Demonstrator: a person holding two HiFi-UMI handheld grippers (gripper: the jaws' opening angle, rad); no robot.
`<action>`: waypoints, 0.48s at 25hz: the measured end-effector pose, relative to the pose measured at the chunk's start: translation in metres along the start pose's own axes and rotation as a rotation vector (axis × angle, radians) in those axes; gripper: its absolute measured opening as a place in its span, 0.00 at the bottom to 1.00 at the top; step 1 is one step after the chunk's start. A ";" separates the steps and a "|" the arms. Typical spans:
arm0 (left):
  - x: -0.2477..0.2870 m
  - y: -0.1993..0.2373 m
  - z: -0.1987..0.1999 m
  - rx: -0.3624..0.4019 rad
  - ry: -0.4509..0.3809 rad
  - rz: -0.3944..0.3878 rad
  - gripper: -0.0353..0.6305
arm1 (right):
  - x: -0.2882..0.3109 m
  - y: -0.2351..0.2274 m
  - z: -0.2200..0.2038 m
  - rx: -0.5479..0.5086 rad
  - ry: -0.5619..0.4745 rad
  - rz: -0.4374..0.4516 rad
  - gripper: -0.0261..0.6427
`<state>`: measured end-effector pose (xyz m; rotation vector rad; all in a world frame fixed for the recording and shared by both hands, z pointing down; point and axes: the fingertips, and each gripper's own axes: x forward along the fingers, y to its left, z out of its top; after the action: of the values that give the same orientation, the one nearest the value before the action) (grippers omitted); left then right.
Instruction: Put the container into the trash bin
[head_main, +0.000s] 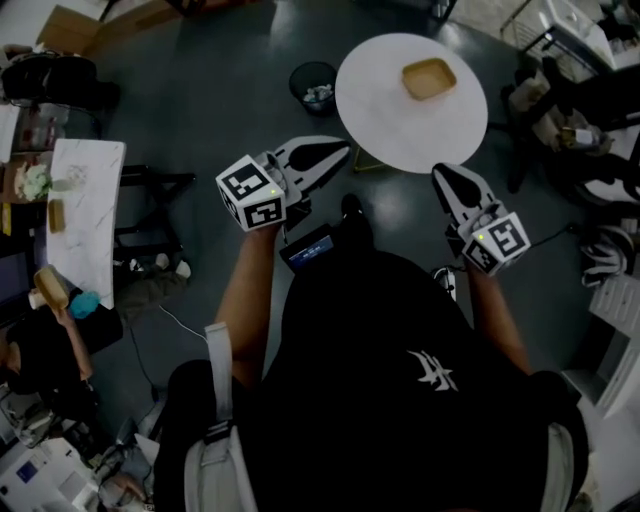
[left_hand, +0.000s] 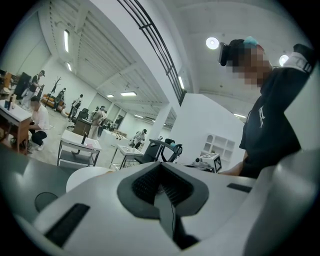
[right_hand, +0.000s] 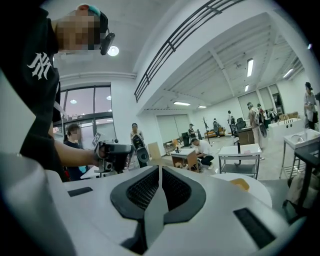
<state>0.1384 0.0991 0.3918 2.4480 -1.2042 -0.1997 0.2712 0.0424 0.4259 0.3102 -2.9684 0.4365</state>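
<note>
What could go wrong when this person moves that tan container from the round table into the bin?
1. The left tool and right tool are shut and empty. The shallow container on the round table offers mainly a thin rim, so a pinch might slip.
2. The trash bin on the floor looks narrow and holds crumpled waste, so a drop could miss or bounce out.
</note>
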 end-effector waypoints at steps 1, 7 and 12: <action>0.000 0.009 0.005 -0.001 -0.007 -0.001 0.06 | 0.008 -0.004 0.003 -0.004 0.005 -0.001 0.10; 0.001 0.062 0.026 -0.036 -0.035 0.009 0.06 | 0.054 -0.031 0.023 -0.018 0.046 -0.038 0.10; 0.020 0.101 0.019 -0.096 -0.017 0.032 0.06 | 0.070 -0.066 0.029 -0.020 0.067 -0.074 0.10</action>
<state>0.0720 0.0226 0.4177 2.3474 -1.2110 -0.2635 0.2151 -0.0405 0.4264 0.3940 -2.8831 0.3997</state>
